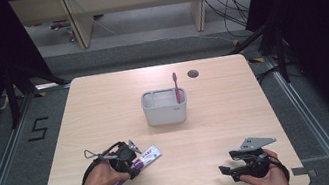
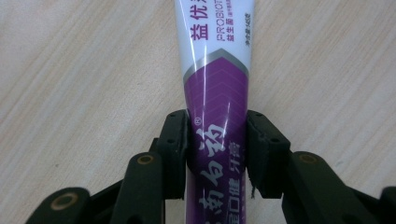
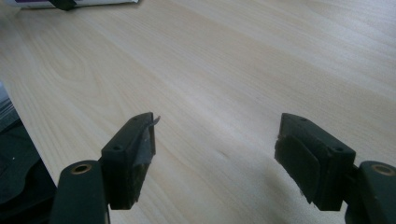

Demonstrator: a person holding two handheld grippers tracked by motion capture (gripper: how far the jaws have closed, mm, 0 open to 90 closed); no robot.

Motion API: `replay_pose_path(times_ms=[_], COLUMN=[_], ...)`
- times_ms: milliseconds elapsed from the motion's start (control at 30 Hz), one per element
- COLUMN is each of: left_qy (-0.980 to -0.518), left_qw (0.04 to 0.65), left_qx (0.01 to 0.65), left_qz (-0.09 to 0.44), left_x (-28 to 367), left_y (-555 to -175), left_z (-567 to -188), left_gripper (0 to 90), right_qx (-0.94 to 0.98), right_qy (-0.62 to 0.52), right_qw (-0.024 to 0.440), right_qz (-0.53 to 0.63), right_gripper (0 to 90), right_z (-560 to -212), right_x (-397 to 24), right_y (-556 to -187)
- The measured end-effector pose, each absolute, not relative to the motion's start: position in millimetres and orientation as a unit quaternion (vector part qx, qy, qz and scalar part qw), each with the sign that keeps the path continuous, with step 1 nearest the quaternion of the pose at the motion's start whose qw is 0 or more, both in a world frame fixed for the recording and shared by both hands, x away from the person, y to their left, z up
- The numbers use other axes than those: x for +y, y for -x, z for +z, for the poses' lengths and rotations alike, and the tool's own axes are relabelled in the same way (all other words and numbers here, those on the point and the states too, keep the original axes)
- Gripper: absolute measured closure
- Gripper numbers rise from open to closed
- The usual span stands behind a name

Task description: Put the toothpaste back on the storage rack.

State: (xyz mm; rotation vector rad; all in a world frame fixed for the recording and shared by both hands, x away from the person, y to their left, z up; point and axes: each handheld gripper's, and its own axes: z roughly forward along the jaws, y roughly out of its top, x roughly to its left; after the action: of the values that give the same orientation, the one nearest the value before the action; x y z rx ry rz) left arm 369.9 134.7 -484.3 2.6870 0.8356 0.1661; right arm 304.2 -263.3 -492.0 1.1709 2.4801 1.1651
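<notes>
wood table (image 1: 209, 130); toothpaste tube (image 2: 215, 93) lying flat, clamped between left tool (image 2: 215, 154) pads; right tool (image 3: 215, 156) agape.

glossy plastic tube (image 2: 215, 93), matt wood tbl (image 2: 70, 70)

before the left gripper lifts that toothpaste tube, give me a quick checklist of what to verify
1. Left gripper pads on both sides of the toothpaste tube: ok, both touch it.
2. Grip centred along the tube: cannot tell, its ends are out of frame.
3. Tube lying flat on the table: ok.
4. Grey holder upright with open room beside the pink toothbrush: ok.
5. Path from tube to holder free of obstacles: ok.
6. Right gripper out of the way, jaws open and empty: ok.
</notes>
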Motion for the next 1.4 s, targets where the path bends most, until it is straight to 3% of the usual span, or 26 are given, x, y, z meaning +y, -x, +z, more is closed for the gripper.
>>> replay_pose_path(times_ms=[167, 433, 900, 1000, 1400], left_qy=[-0.951, -0.949, -0.910, -0.895, -0.848], left_qw=[0.155, 0.170, 0.291, 0.322, 0.393], left_qx=[0.256, 0.253, 0.278, 0.290, 0.330], left_qz=[0.077, 0.084, 0.099, 0.105, 0.135], left_x=[133.6, 136.6, 156.6, 163.5, 177.7], left_y=[-366.8, -366.5, -371.9, -372.8, -378.4], left_z=[-482.2, -477.9, -450.8, -443.8, -433.2], left_gripper=[66.7, 70.3, 70.6, 70.6, 70.6], right_qx=[0.828, 0.829, 0.823, 0.828, 0.828], right_qy=[-0.394, -0.390, -0.401, -0.391, -0.392], right_qw=[0.083, 0.084, 0.070, 0.084, 0.084], right_qz=[0.389, 0.391, 0.396, 0.392, 0.393], right_gripper=[29.2, 29.2, 29.4, 29.5, 29.5], right_z=[-491.3, -491.6, -492.9, -492.3, -492.3], right_x=[-263.4, -264.6, -263.6, -265.6, -265.5], right_y=[-303.5, -304.3, -303.5, -305.0, -305.0])
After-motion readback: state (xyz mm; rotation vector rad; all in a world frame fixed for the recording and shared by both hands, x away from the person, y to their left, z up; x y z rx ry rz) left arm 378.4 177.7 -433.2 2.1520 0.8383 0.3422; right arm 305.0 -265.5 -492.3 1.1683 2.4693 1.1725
